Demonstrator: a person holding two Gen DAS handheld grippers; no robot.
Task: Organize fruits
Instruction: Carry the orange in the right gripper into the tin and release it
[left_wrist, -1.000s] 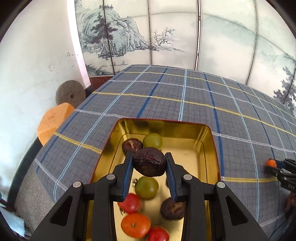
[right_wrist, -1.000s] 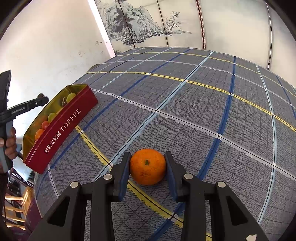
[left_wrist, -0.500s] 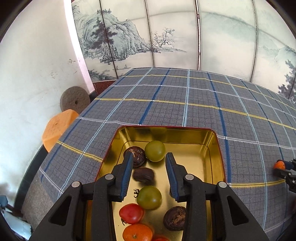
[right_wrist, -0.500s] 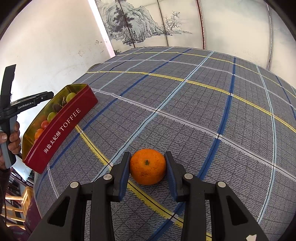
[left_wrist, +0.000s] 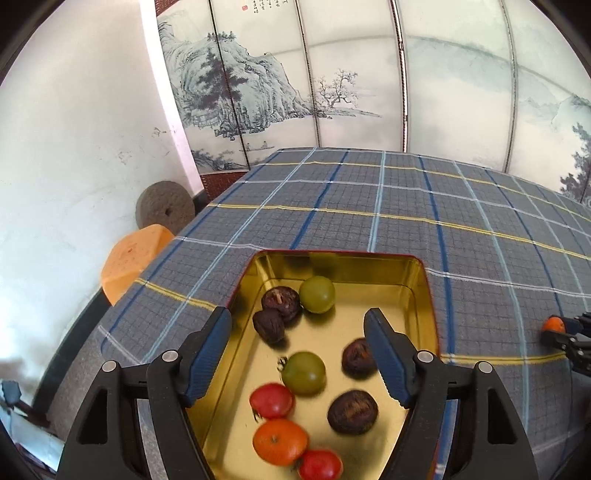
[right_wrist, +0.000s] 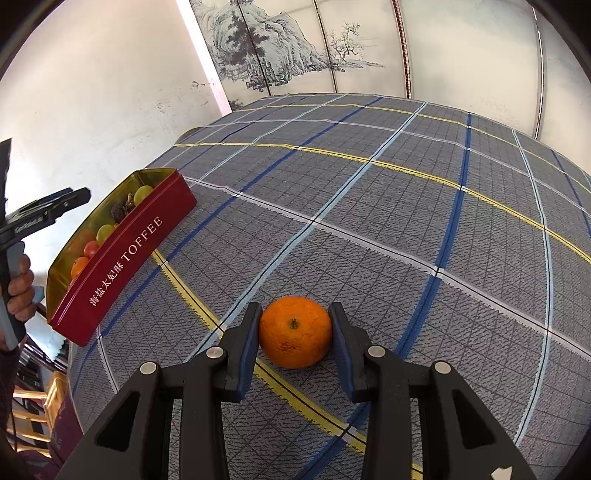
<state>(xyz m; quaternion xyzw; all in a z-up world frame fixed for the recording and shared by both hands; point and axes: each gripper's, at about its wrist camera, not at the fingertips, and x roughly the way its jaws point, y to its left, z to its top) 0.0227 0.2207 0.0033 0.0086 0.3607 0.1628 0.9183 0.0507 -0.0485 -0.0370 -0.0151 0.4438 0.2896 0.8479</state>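
Fruits are lying loose in the gold-lined toffee tin (left_wrist: 419, 291), with one more tangerine (right_wrist: 295, 332) out on the plaid surface (left_wrist: 369, 206).

Left tool (left_wrist: 297, 350) is hovering over the tin with its jaws having just been opening; nothing is sitting between them now. Under it a wrinkled dark fruit (left_wrist: 269, 325) is resting at the tin's far left, touching another dark fruit (left_wrist: 281, 301) beside a green tomato (left_wrist: 317, 294). Nearer in the tin are lying a second green tomato (left_wrist: 303, 373), two red tomatoes (left_wrist: 271, 400), an orange tangerine (left_wrist: 280, 441) and two more dark fruits (left_wrist: 352, 411). Right tool (right_wrist: 293, 338) is gripping the lone tangerine, both pads pressing its sides, well to the right of the tin.
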